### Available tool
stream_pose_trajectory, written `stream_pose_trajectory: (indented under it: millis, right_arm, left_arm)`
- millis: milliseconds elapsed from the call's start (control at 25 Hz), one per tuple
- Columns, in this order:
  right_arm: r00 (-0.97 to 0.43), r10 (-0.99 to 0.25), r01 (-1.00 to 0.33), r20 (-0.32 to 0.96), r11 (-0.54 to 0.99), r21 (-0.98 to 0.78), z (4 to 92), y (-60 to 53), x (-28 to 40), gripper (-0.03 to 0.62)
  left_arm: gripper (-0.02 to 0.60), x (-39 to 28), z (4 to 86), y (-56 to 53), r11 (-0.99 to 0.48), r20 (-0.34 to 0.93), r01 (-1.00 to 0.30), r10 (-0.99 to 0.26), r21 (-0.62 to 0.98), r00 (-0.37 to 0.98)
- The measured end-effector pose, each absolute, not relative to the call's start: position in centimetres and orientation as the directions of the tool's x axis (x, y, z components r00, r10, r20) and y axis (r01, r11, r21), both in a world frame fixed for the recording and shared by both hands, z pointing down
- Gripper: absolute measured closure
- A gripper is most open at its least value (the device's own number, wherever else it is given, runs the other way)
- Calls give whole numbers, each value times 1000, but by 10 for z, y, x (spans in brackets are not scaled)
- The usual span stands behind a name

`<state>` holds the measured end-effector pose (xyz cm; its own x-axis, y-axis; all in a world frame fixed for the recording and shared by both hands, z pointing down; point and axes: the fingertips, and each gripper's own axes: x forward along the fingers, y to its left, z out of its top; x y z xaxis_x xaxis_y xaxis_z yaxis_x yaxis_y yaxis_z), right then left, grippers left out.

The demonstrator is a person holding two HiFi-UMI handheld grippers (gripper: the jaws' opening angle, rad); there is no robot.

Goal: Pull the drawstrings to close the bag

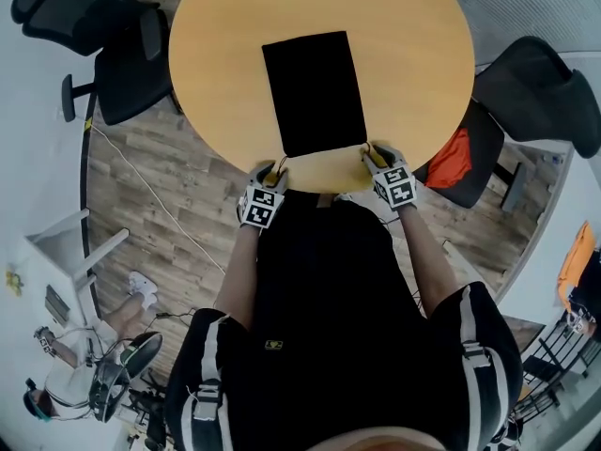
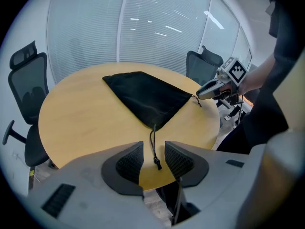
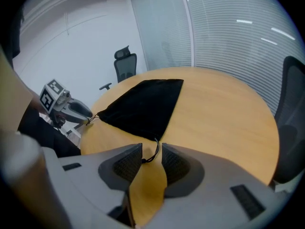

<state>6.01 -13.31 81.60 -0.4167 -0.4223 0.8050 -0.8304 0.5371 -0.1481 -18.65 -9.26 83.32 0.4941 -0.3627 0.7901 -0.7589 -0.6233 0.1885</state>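
Bag (image 1: pixel 314 92) soft, light, likely slides on table (image 1: pixel 216 54). Left gripper (image 2: pixel 154 160), right gripper (image 3: pixel 151 160) unclenched, each straddling thin limp drawstring (image 2: pixel 153 142); take hold near cord tips.

Ahead of the left tool (image 2: pixel 154 159) and right tool (image 3: pixel 152 160) only the flat bag (image 1: pixel 314 92) lay — the surface (image 1: pixel 413 54) either side was bare; chairs (image 1: pixel 540 92) stood off its rim.

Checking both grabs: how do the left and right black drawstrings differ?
The left black drawstring runs straight; the right black drawstring curls sideways. The left one's knot lies mid-gap in the left gripper; the right one's end stops by a pad of the right gripper. Both lie between open jaws, unpinched.
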Motion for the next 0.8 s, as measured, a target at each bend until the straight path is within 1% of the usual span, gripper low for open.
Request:
stream_pose_trajectory:
  millis: [120,400,600,800]
  right_arm:
    - [-391,-422,-856,818,494,-153,820,-137,60,419]
    - [-334,-385,-873,860,470,-129,837,-138,62,424]
    - [-316,-373,-877,872,465,-120,837,-137,64,462]
    - [-290,-369,-883,883,459,-98,839,-135,69,504]
  left_arm:
    - [460,-187,835,-97,-629,787,-755,-365,186,498]
    - [460,-187,837,-105,-639,798,-745,-339,194,499]
    - [469,-188,845,-101,-653,808,-740,-343,161,478]
    - [485,-187,844,-102,-640,802,-749,-350,172,484]
